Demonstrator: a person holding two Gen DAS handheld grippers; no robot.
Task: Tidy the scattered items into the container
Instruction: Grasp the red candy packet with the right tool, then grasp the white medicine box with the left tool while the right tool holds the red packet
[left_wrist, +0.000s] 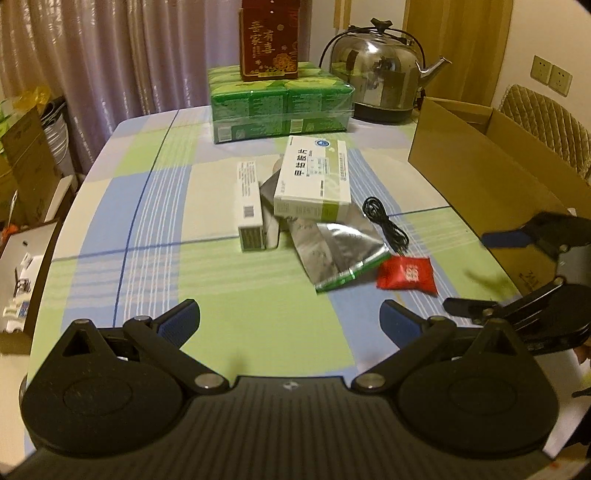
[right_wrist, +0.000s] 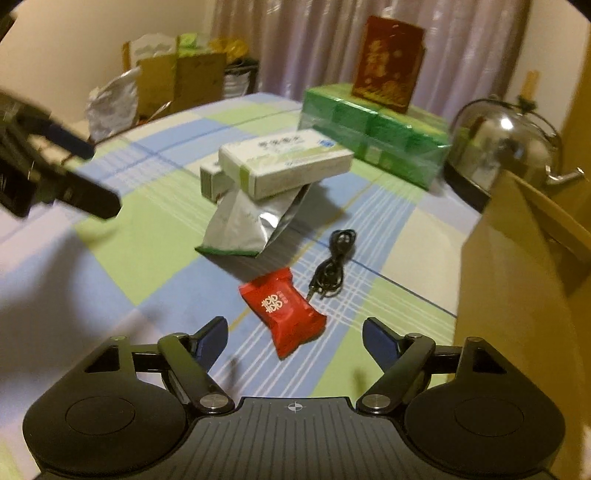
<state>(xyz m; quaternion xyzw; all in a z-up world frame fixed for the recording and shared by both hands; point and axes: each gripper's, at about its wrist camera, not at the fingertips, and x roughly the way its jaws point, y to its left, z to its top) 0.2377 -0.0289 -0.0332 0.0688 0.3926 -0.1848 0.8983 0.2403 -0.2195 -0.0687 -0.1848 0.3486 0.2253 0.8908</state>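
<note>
A red candy packet (right_wrist: 284, 310) lies on the checked tablecloth, its near end between the fingers of my right gripper (right_wrist: 295, 328), which is open and not touching it. Beside the packet lies a coiled black cable (right_wrist: 332, 266). Behind them a silver foil pouch (right_wrist: 240, 229) lies under a large white-and-green medicine box (right_wrist: 284, 162), with a small white box (right_wrist: 212, 179) next to it. The open cardboard box (right_wrist: 517, 277) stands at the right. My left gripper (left_wrist: 290, 315) hovers open and empty over bare cloth, short of the pouch (left_wrist: 340, 254) and the packet (left_wrist: 406, 275).
At the far end of the table stand green tissue packs (left_wrist: 280, 103) with a red gift box (left_wrist: 269, 40) on top, and a steel kettle (left_wrist: 380, 81). A padded chair (left_wrist: 546, 122) is behind the cardboard box (left_wrist: 480, 173). Cartons and clutter (left_wrist: 26, 158) crowd the floor left of the table.
</note>
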